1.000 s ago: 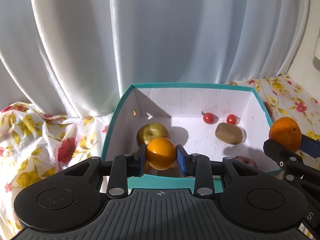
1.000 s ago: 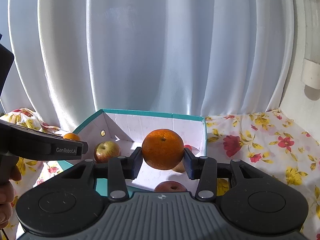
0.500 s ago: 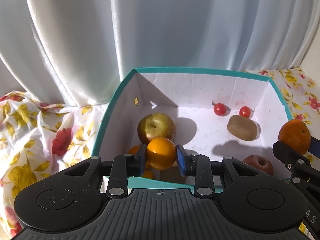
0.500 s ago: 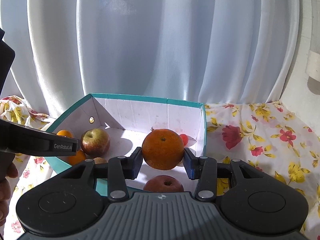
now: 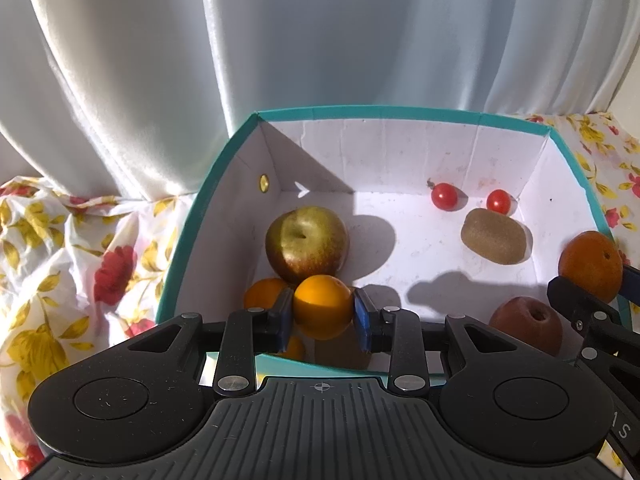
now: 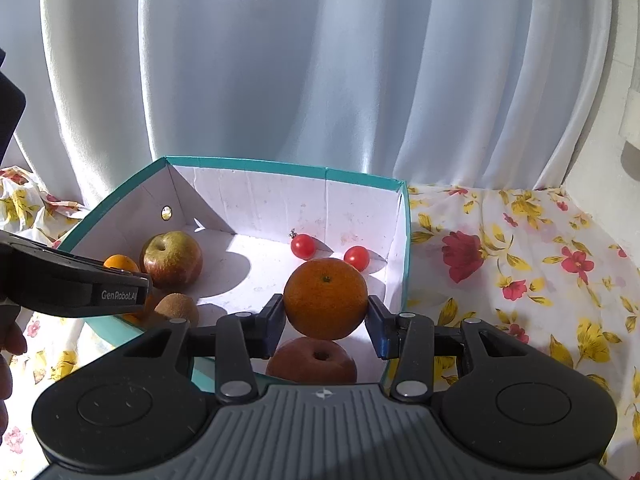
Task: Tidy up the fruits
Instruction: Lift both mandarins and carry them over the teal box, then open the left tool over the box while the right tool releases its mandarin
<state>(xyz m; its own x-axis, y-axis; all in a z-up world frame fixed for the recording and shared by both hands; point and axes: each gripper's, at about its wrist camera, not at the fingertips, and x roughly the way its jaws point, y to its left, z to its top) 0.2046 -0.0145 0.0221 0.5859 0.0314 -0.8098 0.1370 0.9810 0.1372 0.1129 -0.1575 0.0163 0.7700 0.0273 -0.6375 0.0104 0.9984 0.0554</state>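
Your left gripper (image 5: pixel 322 314) has its fingers (image 5: pixel 283 316) closed on a small yellow-orange fruit (image 5: pixel 323 306), pads pressed to both sides. The fruit hangs low inside the teal box (image 5: pixel 360 113), at the near left corner, just in front of a green-red apple (image 5: pixel 307 239). Another small orange fruit (image 5: pixel 264 294) lies on the box floor beside the left finger, and a sliver of one more shows below the held fruit.

Your right gripper (image 6: pixel 326 316) has its fingers (image 6: pixel 274 320) clamped on a larger orange (image 6: pixel 326 298), stem end facing the camera. That orange sits over the near right part of the box, directly above a reddish apple (image 6: pixel 312 360) on the floor.

Elsewhere on the white box floor: two cherry tomatoes (image 5: pixel 445 196) near the back wall, close together but apart, and a kiwi (image 5: pixel 493 236) just in front of them.

The box stands on a floral cloth (image 6: pixel 520 264) that covers the surface. A white curtain (image 5: pixel 320 40) hangs behind. The edge of your hand (image 6: pixel 8 344) shows at the far left of the right wrist view.
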